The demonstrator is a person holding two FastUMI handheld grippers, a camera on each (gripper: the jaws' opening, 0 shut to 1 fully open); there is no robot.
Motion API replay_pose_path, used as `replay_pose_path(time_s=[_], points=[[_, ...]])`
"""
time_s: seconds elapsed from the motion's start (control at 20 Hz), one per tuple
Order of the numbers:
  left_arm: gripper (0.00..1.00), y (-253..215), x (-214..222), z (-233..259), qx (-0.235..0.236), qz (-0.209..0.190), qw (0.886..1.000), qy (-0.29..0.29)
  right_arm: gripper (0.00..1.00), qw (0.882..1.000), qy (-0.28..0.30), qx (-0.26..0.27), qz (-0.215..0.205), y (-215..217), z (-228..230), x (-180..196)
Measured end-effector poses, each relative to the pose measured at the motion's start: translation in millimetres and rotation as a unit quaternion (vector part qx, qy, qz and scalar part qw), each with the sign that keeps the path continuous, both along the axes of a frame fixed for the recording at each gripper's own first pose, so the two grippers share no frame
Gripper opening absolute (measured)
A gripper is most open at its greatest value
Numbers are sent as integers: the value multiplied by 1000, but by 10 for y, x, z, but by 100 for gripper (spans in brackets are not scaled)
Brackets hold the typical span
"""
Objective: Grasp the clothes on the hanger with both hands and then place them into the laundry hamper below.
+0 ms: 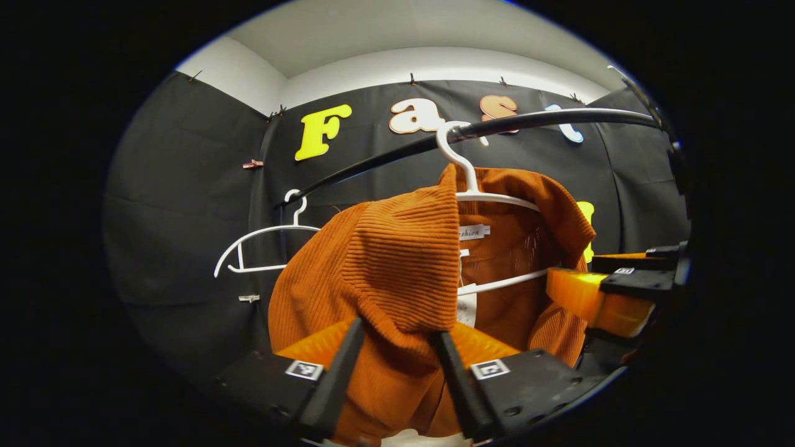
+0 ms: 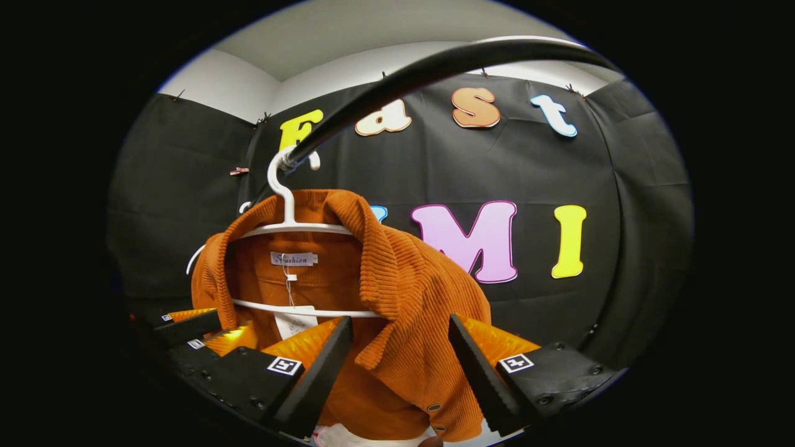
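Orange ribbed corduroy shirt hangs on a white plastic hanger, centre of the left gripper view, hook over a black round rail. Left gripper: jaws partly open, the shirt's shoulder fold sits between them; cannot tell if both fingers press on it. A second, bare white hanger hangs at left centre on the same rail. Right gripper shows at right edge, beside the shirt's far shoulder. Right gripper view: right gripper jaws wide apart, the shirt's front edge with dark buttons between them, gaps at both fingers. Paper tag hangs inside the collar.
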State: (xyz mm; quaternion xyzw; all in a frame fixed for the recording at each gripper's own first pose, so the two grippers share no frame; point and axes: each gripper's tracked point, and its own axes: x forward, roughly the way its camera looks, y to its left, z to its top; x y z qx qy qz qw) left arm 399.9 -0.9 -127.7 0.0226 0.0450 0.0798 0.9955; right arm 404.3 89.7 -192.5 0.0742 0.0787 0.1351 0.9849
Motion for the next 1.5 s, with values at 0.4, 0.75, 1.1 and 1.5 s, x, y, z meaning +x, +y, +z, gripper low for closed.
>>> replay_pose_path(time_s=[0.4, 0.75, 1.1, 1.5], points=[[10, 57, 42, -78, -27, -34, 999, 32, 11, 996, 57, 63, 35, 140, -276, 139], [6, 63, 78, -123, -65, -67, 993, 72, 5, 973, 149, 155, 88, 140, -407, 131], [5, 153, -119, 123, -106, -88, 986, 93, 5, 963, 164, 196, 86, -400, -109, 368], [5, 720, -50, 786, -79, -38, 996, 33, 4, 980, 81, 177, 30, -855, 283, 809]])
